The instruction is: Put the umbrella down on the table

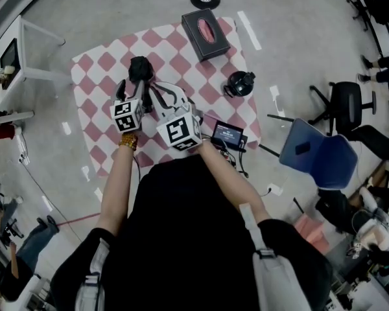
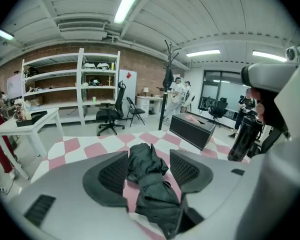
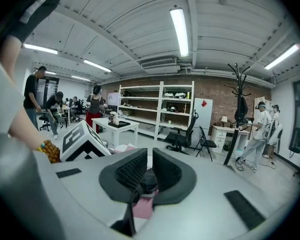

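Your right gripper (image 3: 149,173) is nearly closed, pinching a dark end of the umbrella (image 2: 155,191). Your left gripper (image 2: 149,168) sits wide apart round its folded body, not squeezing. It seems to rest on the table (image 1: 104,63) already, so release and lift clear.

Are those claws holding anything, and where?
The right gripper pinches a dark bit, likely of the umbrella; which part is unclear. The left gripper stands open around its folded cloth.
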Demonstrator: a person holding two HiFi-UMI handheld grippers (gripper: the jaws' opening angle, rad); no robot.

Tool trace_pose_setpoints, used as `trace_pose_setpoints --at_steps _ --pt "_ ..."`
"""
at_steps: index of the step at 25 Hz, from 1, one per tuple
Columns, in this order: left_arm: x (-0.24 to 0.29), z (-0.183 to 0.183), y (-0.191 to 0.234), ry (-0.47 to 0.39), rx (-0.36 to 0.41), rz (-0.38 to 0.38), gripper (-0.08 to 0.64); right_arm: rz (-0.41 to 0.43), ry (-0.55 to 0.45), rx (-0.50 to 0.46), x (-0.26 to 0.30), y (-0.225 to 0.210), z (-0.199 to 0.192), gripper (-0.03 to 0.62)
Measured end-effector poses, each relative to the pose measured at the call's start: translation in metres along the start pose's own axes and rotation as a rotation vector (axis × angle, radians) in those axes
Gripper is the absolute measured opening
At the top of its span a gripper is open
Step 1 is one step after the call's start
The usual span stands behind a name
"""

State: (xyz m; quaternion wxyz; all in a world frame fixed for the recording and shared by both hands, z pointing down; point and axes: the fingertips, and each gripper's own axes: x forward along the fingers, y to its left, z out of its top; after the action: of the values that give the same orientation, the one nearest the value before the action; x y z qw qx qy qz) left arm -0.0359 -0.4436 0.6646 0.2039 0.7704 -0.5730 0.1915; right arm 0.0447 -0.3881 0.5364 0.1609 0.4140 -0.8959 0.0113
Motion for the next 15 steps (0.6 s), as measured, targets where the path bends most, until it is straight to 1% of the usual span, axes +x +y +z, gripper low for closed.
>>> trace_pose_setpoints --at_steps 5,15 --pt "-0.029 0.014 -0.001 -0.054 0.000 0.003 0.251 0.008 -0.014 0.000 0.002 0.008 0.006 0.018" --pt "-0.080 0.022 0.008 -0.120 0.000 0.005 0.171 0.026 -0.020 -0.007 0.005 0.037 0.013 0.018"
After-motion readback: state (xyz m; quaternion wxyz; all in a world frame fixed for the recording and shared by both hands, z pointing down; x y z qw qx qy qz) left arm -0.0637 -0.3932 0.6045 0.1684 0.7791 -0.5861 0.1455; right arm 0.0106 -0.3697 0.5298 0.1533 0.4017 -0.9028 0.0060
